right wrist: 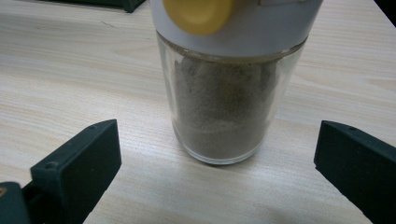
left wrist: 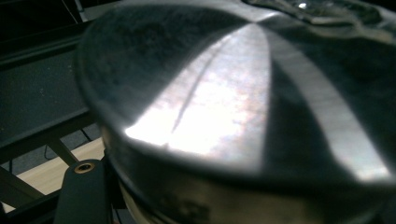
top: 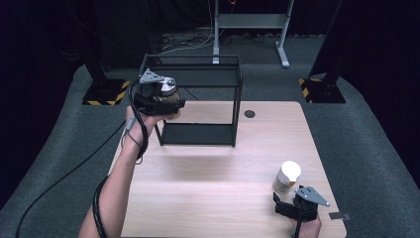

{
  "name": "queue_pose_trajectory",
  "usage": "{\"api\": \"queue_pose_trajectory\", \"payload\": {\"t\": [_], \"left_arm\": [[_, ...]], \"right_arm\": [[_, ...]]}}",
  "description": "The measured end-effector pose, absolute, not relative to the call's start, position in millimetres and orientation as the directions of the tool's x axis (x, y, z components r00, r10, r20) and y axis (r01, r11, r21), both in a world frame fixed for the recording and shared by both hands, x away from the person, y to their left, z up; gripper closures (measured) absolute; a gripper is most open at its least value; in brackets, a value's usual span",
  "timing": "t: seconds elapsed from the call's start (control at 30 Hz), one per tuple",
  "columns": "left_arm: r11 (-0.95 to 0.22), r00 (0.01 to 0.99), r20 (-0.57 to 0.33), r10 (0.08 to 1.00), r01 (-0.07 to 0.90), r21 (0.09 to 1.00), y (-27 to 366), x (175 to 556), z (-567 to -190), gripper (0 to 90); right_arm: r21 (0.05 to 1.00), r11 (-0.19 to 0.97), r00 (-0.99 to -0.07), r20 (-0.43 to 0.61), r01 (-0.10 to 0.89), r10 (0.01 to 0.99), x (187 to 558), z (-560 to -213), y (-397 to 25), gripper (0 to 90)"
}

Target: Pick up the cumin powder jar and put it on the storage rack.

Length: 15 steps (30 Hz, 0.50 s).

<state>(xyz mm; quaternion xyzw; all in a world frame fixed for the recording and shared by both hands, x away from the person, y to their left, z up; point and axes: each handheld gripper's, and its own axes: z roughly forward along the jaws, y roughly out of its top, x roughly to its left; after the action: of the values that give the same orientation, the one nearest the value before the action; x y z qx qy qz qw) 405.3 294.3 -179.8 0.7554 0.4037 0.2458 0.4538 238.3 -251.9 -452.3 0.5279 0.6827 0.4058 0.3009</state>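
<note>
Left gripper (top: pixel 163 101): raised at upper left of the high view, forearm extended, jaws clamped. Right gripper (top: pixel 292 206): low at lower right, hand (top: pixel 307 227) beneath, jaws spread wide.

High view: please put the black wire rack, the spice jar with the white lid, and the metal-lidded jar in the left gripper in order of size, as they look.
1. Black wire rack, by far the largest.
2 and 3. Spice jar and metal-lidded jar look about alike; the left gripper covers much of the second, so I do not rank them.

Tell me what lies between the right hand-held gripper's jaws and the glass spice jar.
Nothing: in the right gripper view, bare wooden table separates the open right hand-held gripper from the glass spice jar.
</note>
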Motion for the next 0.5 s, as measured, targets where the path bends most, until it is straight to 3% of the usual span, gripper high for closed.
{"api": "queue_pose_trajectory", "payload": {"t": [0.5], "left_arm": [[-0.276,0.566,0.019,0.824,0.371,0.887,291.4,406.4,-157.8,30.5]], "right_arm": [[0.871,0.115,-0.265,0.018,0.478,0.964,238.8,-452.1,-252.3,0.0]]}}
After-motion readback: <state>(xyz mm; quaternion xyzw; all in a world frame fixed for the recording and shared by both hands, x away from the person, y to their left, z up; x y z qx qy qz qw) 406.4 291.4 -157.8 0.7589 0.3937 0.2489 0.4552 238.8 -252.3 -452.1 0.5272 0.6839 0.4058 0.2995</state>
